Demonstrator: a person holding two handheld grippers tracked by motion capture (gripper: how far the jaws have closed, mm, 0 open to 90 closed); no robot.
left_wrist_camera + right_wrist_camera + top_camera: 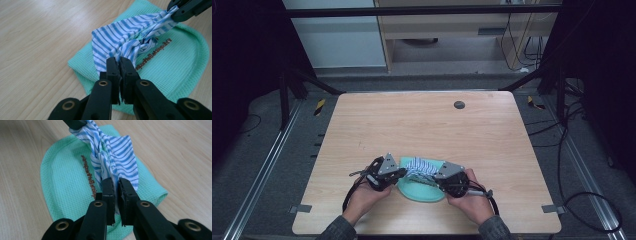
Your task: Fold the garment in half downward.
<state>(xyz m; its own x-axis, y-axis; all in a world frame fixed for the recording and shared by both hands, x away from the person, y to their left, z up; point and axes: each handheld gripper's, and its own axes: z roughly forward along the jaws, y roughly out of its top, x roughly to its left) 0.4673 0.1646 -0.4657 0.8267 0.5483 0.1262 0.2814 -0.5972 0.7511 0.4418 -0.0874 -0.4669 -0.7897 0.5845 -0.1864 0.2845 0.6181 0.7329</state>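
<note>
Left gripper view — hand-held gripper (119, 65) clamped on striped cloth (117, 42)

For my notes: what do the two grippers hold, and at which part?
Both hold the striped cloth, the left gripper at one end and the right gripper at the opposite end, above the green cloth.

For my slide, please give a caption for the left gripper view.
Left gripper pinches a blue-and-white striped cloth above a mint-green waffle-weave towel.
</note>
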